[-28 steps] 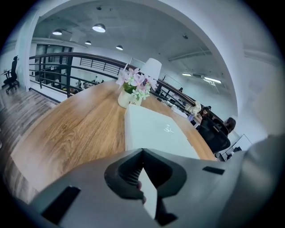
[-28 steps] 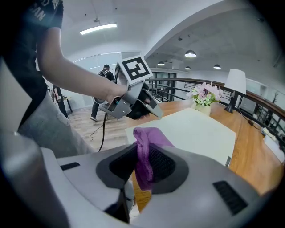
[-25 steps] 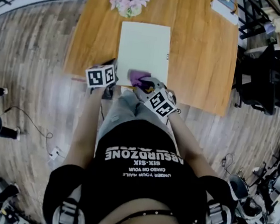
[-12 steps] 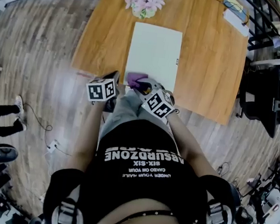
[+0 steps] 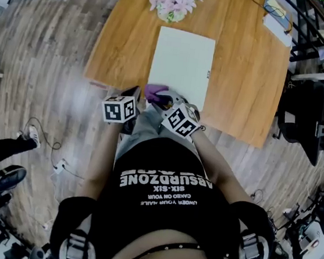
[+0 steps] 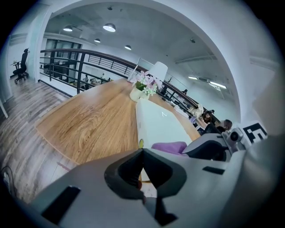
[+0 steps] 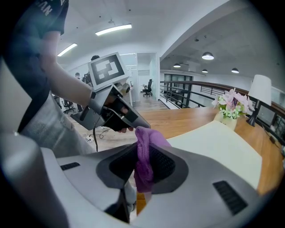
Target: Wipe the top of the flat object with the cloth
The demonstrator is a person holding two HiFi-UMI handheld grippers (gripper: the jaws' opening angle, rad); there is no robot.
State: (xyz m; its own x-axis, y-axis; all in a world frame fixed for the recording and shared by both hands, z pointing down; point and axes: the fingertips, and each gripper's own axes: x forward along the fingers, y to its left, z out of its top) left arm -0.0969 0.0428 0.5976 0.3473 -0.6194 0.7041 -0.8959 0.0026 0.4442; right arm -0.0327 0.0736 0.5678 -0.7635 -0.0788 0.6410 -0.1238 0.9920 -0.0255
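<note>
R gripper (image 7: 141,149) pinches purple cloth (image 7: 150,137) over white board (image 5: 182,61), table's (image 5: 241,77) near edge. L gripper (image 6: 142,152) fingers pressed together, empty.

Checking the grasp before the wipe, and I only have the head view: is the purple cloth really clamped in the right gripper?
Observer: Yes. In the right gripper view, the right gripper has its jaws closed on the purple cloth, with a fold sticking out above them.
Operator: Left gripper carrying anything?
Observer: No. The left gripper has its jaws together with nothing between them.
Operator: Cloth on the board yet?
Observer: In the left gripper view it sits at the near end of the flat object and seems to touch it.
</note>
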